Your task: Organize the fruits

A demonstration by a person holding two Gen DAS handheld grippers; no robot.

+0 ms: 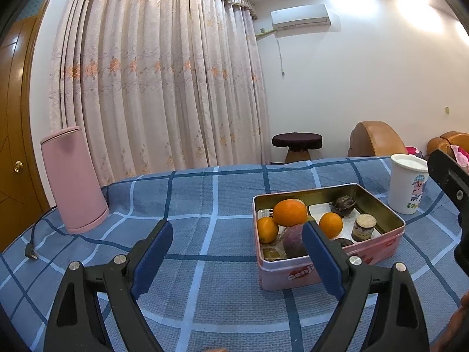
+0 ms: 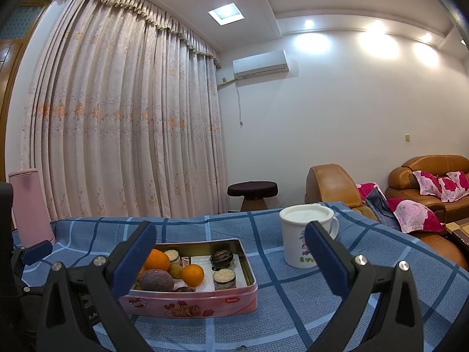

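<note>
Your left tool (image 1: 237,252) hangs nearest you with its blue pads wide apart and nothing between them, only blue checked cloth below. Your right tool (image 2: 231,252) is spread just as wide and also empty. Each blocks part of what lies beyond: the left tool's right pad covers the near edge of the pink tin (image 1: 331,264), and the right tool's left pad hides that tin's left end.

The tin sits open on the table (image 1: 205,205), right of centre from the left camera. Inside it you can count three oranges (image 1: 290,212), one stacked above the others, plus a dull purple fruit (image 2: 156,280) and a small green one (image 2: 176,270) half buried behind it. The dark round lumps and the layered cylinders in the tin are hard to identify (fruit or sweets, I cannot tell).

Just past the tin, to its right, stands a white lidded mug (image 2: 306,234) with a cartoon print, partly cut off by your right tool. Far left on the table is a pink kettle (image 1: 73,179), its cord trailing toward you.

Beyond the table edge are a dark-topped stool (image 1: 296,143), tan leather sofas (image 2: 425,173) with floral pillows, pale flowered curtains (image 1: 152,82) and a wall air conditioner (image 1: 300,16) under bright spotlights.
</note>
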